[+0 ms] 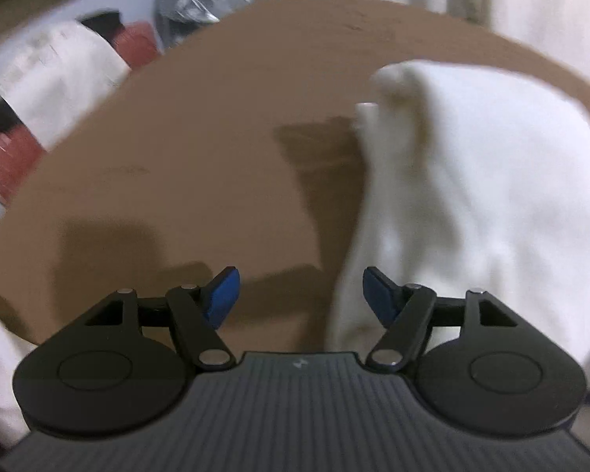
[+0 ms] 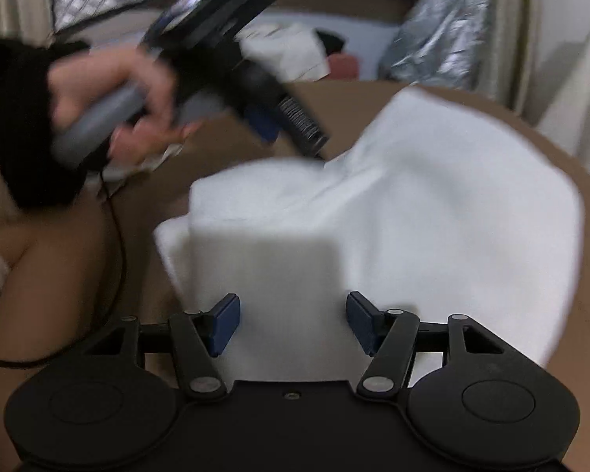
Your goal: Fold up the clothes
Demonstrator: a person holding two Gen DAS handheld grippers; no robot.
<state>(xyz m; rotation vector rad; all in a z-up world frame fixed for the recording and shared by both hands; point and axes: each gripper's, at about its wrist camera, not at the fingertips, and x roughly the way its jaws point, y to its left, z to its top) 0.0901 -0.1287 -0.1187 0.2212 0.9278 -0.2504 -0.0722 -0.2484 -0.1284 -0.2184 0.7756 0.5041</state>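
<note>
A white garment (image 2: pixel 393 212) lies partly folded on the brown table (image 2: pixel 78 275). It also shows in the left wrist view (image 1: pixel 472 204) at the right, over the brown table (image 1: pixel 177 165). My right gripper (image 2: pixel 293 324) is open and empty, its blue pads just above the garment's near fold. My left gripper (image 1: pixel 301 295) is open and empty, above bare table at the garment's left edge. In the right wrist view the left gripper (image 2: pixel 271 118), held by a hand, hovers at the garment's far left side. Both views are blurred.
White clothes (image 1: pixel 59 78) and a red and black item (image 1: pixel 4 157) lie beyond the table's left edge. Silver quilted material (image 2: pixel 444 27) stands behind the table. A black cable (image 2: pixel 118 244) hangs over the table at the left.
</note>
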